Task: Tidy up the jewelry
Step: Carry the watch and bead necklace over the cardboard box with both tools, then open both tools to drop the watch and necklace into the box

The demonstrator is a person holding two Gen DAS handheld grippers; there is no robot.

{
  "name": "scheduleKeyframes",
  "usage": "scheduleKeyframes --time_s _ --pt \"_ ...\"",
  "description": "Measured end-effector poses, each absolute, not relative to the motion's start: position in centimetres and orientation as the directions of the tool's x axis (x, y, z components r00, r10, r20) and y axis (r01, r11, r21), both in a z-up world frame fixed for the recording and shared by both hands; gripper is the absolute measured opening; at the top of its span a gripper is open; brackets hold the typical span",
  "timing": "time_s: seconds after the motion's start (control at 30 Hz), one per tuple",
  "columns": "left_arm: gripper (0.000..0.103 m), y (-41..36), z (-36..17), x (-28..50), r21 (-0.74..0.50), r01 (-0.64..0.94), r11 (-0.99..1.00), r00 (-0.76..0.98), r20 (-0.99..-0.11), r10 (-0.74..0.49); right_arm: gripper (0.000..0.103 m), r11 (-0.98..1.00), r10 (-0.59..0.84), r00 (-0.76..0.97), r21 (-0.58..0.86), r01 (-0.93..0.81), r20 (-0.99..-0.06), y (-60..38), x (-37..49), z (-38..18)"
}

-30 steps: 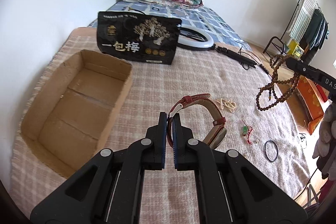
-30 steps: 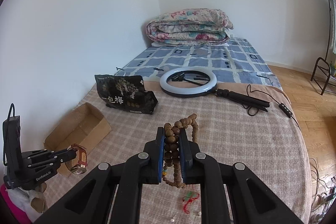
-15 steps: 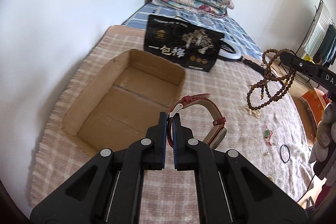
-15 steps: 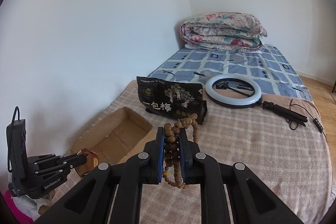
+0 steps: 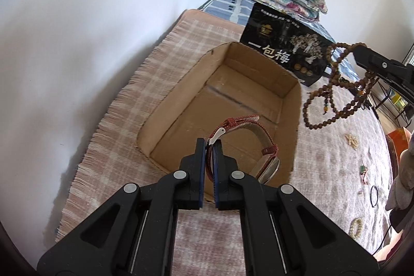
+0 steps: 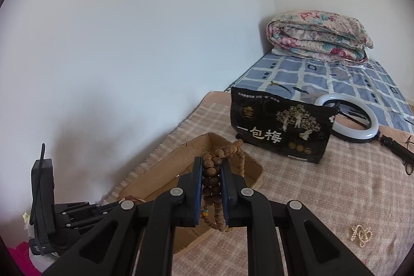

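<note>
My left gripper point(image 5: 209, 144) is shut on the strap of a red watch point(image 5: 248, 141) and holds it above the near end of an open cardboard box point(image 5: 181, 79). My right gripper point(image 6: 211, 162) is shut on a string of brown wooden beads point(image 6: 212, 180) that hangs down near the box's right rim point(image 6: 254, 167). In the left wrist view the beads point(image 5: 333, 95) dangle from the right gripper's fingers point(image 5: 375, 64) just right of the box. The box holds nothing that I can see.
A black snack bag point(image 6: 279, 133) stands behind the box. A ring light point(image 6: 349, 118) and folded quilt point(image 6: 318, 35) lie further back. A pearl piece point(image 6: 361, 234), a black ring point(image 5: 374, 195) and other small jewelry point(image 5: 363, 170) lie on the checked blanket at right. A wall runs along the left.
Both grippers have moved left toward the box. The watch now hangs over the box's near end, and the beads have come up to its right rim.
</note>
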State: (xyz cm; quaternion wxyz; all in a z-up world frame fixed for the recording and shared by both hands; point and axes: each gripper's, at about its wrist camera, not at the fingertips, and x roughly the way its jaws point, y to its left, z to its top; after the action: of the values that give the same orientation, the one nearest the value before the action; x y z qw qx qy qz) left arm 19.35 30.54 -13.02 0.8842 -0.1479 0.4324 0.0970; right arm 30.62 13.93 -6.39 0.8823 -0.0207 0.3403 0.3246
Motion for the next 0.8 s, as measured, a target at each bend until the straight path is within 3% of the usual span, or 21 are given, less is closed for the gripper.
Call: scheduleKeyframes --time_s 0.57,0.67,0.7,0.8 --pt "0.003 31.6 -14.4 20.8 -0.148 -0.318 0.937 0.575 -0.815 0.066 0.012 0.782 0.526 0.472 0.185 -0.595 -0.708 18.2 33.8 -13.2" --pt "0.007 31.4 -14.2 21.0 -0.145 -0.321 0.936 0.578 -0.813 0.072 0.022 0.785 0.522 0.477 0.18 -0.593 -0.707 18.1 33.9 -13.2" --pt "0.01 31.4 -14.0 21.1 -0.146 -0.323 0.935 0.581 -0.811 0.074 0.032 0.784 0.524 0.477 0.181 -0.594 -0.705 18.1 33.8 -13.1" --pt "0.028 31.1 -13.6 21.1 -0.142 -0.316 0.938 0.591 -0.803 0.077 0.045 0.789 0.515 0.486 0.169 -0.591 -0.706 17.9 33.7 -12.9"
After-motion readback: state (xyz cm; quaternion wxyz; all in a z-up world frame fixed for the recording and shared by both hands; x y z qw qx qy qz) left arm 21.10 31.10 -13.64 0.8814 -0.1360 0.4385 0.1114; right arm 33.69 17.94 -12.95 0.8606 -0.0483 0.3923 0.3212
